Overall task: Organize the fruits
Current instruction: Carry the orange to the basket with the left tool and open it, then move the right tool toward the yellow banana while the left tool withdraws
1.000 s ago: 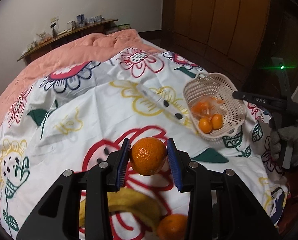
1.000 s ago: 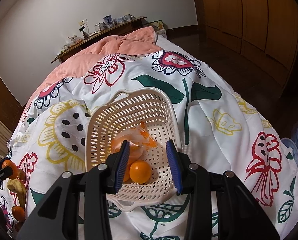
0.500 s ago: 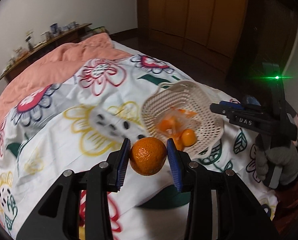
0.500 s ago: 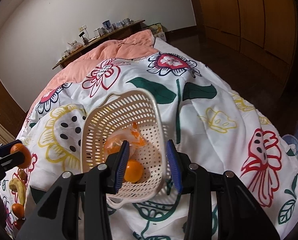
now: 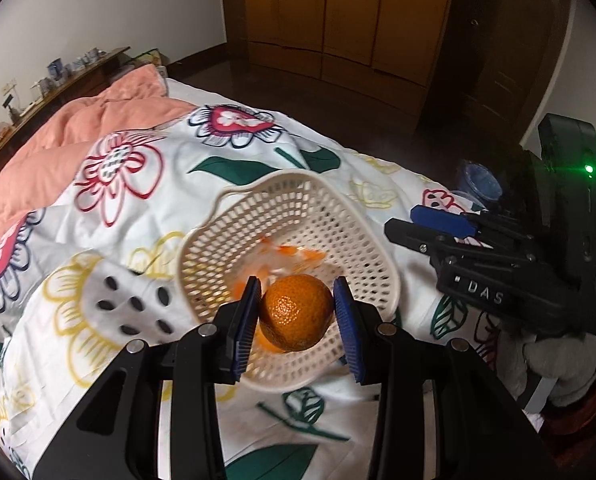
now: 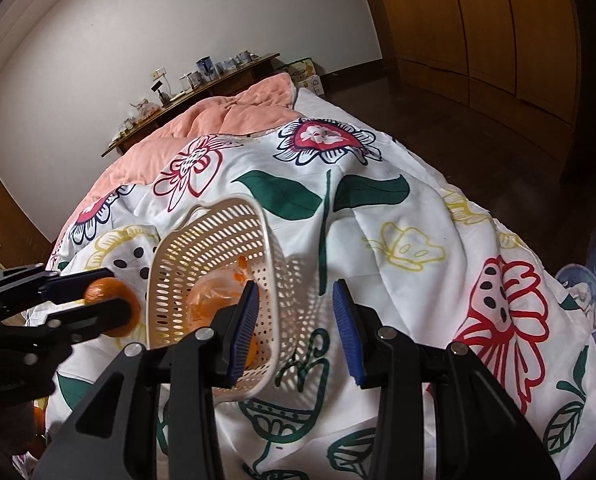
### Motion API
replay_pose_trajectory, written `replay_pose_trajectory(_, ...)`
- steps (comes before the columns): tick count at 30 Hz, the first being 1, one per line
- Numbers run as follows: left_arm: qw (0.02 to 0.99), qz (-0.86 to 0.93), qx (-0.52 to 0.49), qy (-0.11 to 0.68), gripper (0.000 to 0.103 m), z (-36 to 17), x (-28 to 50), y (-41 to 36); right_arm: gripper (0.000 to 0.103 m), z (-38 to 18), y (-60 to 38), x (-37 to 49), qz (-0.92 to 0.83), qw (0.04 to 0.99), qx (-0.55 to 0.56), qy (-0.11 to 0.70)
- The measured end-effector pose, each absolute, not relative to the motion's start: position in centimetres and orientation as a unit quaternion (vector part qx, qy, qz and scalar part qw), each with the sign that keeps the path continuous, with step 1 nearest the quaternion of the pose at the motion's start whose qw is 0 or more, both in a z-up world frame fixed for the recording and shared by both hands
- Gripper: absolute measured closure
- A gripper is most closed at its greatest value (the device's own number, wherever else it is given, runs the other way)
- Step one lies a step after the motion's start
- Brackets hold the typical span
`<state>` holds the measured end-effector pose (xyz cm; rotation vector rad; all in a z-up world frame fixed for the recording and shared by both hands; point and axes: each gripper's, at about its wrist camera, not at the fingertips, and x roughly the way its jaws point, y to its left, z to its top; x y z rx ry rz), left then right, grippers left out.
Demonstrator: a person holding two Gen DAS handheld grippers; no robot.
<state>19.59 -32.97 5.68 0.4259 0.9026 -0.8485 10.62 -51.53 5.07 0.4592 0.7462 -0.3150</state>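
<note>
My left gripper (image 5: pixel 298 320) is shut on an orange (image 5: pixel 295 312) and holds it over the near part of the cream plastic basket (image 5: pixel 217 248). Inside the basket lies a clear bag of small oranges (image 5: pixel 289 252), partly hidden behind the held fruit. My right gripper (image 5: pixel 402 224) hovers just right of the basket, apart from its rim. In the right wrist view that gripper (image 6: pixel 293 328) stands open with nothing between its pads, above the basket's right wall (image 6: pixel 269 264). At the left of that view, the left gripper (image 6: pixel 97 296) grips the orange (image 6: pixel 113 292).
The basket rests on a floral quilt (image 6: pixel 398 208) over a bed, with a pink blanket (image 5: pixel 77 132) behind. A gloved hand (image 5: pixel 558 364) holds the right tool. Loose fruit (image 6: pixel 37 416) lies at the quilt's left edge. Wooden wardrobes (image 5: pixel 338 12) and dark floor lie beyond.
My left gripper has carried the orange to the right, from above the banana to over the basket. The right gripper has drifted right, off the basket's middle toward its right wall.
</note>
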Motion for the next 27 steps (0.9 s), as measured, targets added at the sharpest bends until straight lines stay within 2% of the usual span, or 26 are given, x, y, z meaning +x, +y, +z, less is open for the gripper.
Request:
replay_pose_trajectory(10,0.776,-0.407,0.177,0.448,0.063,3.6,20.1,-35.8,0.064,4.6,-52.7,9.9,-0.162,0.889,0.234,0.359)
replay_pose_trajectory(14,0.784,-0.397,0.162,0.449,0.056,4.0,20.7,-34.9,0.064,4.5,-52.6,9.9,-0.162,0.888,0.235,0.360)
replay_pose_trajectory(22,0.801,-0.378,0.148,0.440,0.055,5.5,21.6,-32.7,0.061,4.9,-51.7,10.1,-0.157,0.891,0.230,0.358)
replay_pose_trajectory(24,0.805,-0.372,0.147,0.437,0.050,5.7,21.7,-32.2,0.061,5.1,-51.4,10.2,-0.155,0.892,0.228,0.358)
replay_pose_trajectory(27,0.810,-0.366,0.143,0.435,0.048,6.1,21.9,-31.3,0.061,5.3,-50.8,10.4,-0.148,0.894,0.225,0.359)
